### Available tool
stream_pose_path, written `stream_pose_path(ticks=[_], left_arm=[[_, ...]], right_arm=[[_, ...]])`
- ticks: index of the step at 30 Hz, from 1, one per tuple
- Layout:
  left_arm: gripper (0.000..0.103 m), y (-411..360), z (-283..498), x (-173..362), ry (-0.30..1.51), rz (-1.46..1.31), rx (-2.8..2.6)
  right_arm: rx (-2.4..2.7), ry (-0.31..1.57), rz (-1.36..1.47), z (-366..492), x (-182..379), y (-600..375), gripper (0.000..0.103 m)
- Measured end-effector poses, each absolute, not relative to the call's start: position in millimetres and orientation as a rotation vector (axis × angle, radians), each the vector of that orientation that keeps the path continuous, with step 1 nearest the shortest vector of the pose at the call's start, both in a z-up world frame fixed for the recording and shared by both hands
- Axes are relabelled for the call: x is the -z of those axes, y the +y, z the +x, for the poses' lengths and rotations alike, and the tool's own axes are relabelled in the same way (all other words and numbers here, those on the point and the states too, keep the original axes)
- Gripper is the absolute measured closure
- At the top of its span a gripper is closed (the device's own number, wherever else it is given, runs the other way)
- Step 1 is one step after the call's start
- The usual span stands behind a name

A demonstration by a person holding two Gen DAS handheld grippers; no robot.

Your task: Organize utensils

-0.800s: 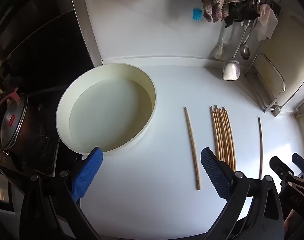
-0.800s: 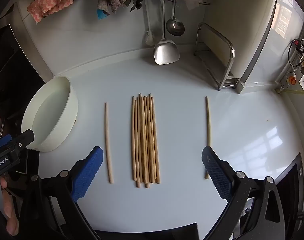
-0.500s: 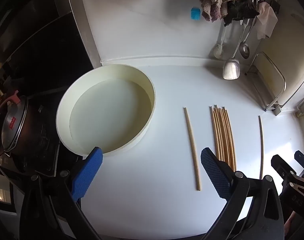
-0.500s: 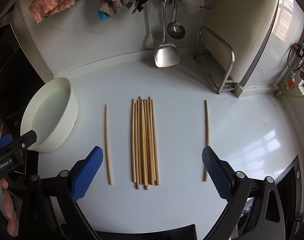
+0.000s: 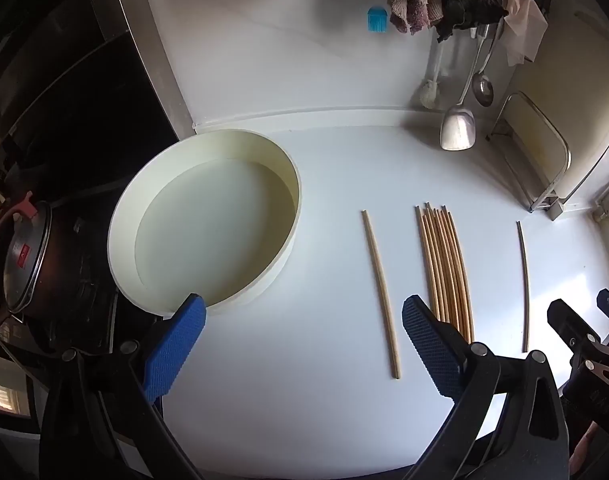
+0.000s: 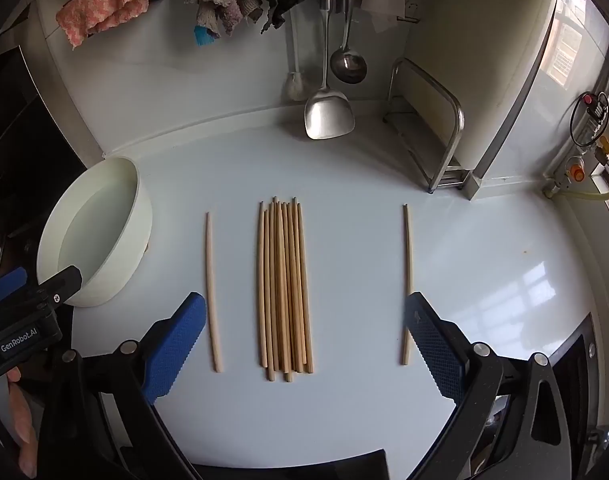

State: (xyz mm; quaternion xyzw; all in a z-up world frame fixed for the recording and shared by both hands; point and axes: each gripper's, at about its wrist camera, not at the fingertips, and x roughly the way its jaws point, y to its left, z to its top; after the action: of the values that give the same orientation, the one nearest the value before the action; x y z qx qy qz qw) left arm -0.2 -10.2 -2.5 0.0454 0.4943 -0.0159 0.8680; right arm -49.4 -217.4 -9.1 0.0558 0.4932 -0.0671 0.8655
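Kitchen corner, white countertop under window glare, cloths and a steel spatula hanging on the back wall. At the counter's centre, a bundle of chopsticks, roughly 10 by rough count, laid side by side with tips toward the wall. Left of the bundle, 1 single chopstick lying parallel and well apart; right of the bundle, 1 more lone chopstick, likewise parallel. Further left of the bundle, an empty white round basin at the counter's edge, beside a dark pot. Left gripper hovering above bare counter between basin and left chopstick, jaws spread wide, nothing between the blue pads. Right gripper poised over the near ends of the bundle, jaws equally wide, gripping nothing. Judged from the layout: sorting appears barely begun or mid-way, with most sticks gathered and 2 strays left to join the bundle; basin unused so far.
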Motion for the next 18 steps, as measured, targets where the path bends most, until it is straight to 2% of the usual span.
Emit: stream_pose_path(ticks=[18], left_arm=[[0.006,-19.0,-1.6,1.7,1.026,0.11,0.029]], right_arm=[[0.145,1.018,0.135,-46.5,6.3,-218.8,0.008]])
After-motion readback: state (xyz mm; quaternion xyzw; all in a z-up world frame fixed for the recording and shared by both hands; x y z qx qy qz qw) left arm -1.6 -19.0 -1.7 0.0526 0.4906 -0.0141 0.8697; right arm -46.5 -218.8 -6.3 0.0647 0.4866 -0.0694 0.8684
